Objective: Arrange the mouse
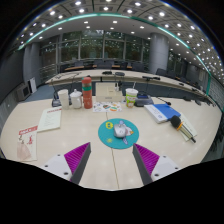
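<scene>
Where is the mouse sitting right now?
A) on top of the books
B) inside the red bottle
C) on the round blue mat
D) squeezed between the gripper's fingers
C: the mouse rests on the round blue mat, just ahead of the open gripper, untouched by its fingers.

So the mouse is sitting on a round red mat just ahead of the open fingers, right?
Not quite: the gripper view shows the mouse sitting on a round teal mat, not a red one. It does lie just ahead of the gripper, whose fingers are open and empty.
</scene>
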Motion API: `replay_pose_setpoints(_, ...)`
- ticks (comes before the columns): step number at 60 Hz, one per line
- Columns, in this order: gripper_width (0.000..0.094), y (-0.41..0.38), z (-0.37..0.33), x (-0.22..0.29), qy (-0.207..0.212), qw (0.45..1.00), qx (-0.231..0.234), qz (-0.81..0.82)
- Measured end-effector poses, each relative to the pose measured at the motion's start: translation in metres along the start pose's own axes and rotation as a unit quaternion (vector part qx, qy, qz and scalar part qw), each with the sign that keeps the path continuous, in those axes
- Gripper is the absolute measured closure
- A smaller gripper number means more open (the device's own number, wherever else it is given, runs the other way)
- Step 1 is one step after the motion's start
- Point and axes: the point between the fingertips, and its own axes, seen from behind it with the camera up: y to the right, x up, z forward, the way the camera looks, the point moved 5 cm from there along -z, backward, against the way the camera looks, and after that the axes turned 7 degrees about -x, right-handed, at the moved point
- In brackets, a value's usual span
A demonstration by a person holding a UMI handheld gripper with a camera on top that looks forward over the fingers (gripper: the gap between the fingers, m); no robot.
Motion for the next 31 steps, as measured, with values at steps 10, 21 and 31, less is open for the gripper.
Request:
replay_pose_setpoints(10,0.0077,0.002,-0.069,-0.028,0.002,1.0,-0.005,-0.009)
replay_pose_setpoints(21,0.0079,0.003,-0.112,-0.041,0.009,1.0,0.001,-0.013)
replay_pose_setpoints(31,0.0079,0.004,-0.124,-0.043,0.011,1.0,0.001,-0.014)
